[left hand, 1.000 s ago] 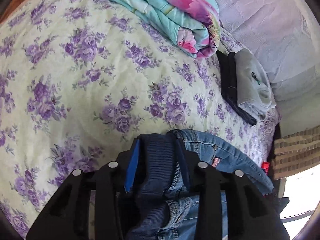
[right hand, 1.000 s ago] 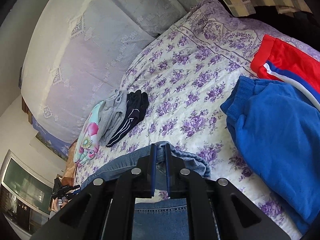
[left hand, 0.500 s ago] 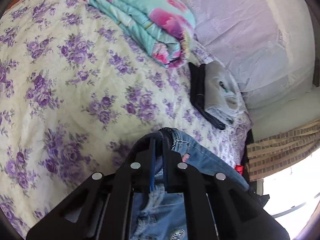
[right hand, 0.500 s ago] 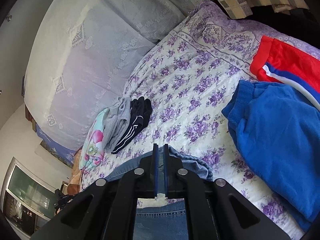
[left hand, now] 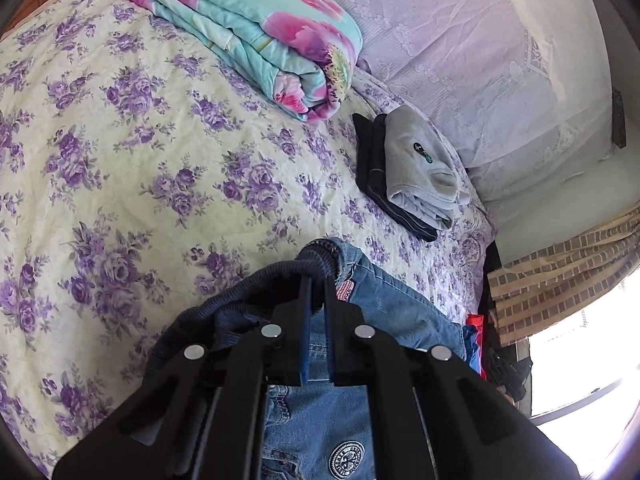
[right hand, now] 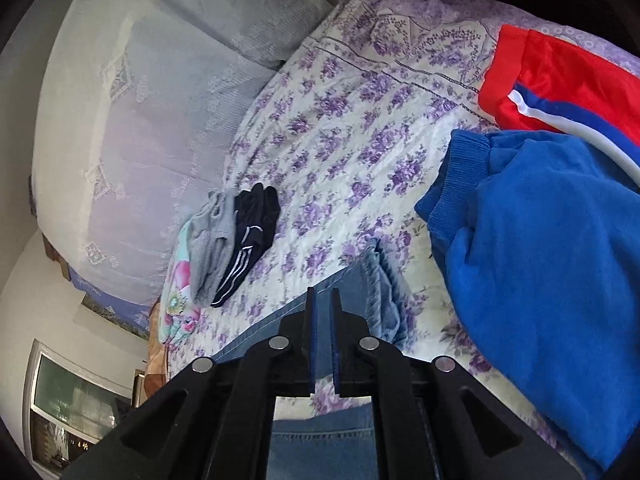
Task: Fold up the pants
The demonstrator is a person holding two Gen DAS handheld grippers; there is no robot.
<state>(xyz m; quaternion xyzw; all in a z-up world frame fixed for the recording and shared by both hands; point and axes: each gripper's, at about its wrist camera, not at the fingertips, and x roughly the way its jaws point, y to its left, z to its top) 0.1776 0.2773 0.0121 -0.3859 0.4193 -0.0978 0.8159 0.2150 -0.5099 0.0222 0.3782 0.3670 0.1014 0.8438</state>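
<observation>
Denim jeans (left hand: 384, 304) are hanging over the floral bedspread (left hand: 120, 152), the left tongs (left hand: 316, 300) pinching the ribbed waistband ahead and the right tongs (right hand: 322, 312) pinching the hem, seemingly to bring both ends together.

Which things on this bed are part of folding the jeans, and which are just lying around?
In the job:
jeans, the waistband end
left gripper, shut on the jeans
right gripper, nearly closed on the jeans' hem
floral bedspread, the folding surface

Lying about:
rolled floral quilt
grey folded garment
black folded garment
blue sweatpants
red striped garment
</observation>
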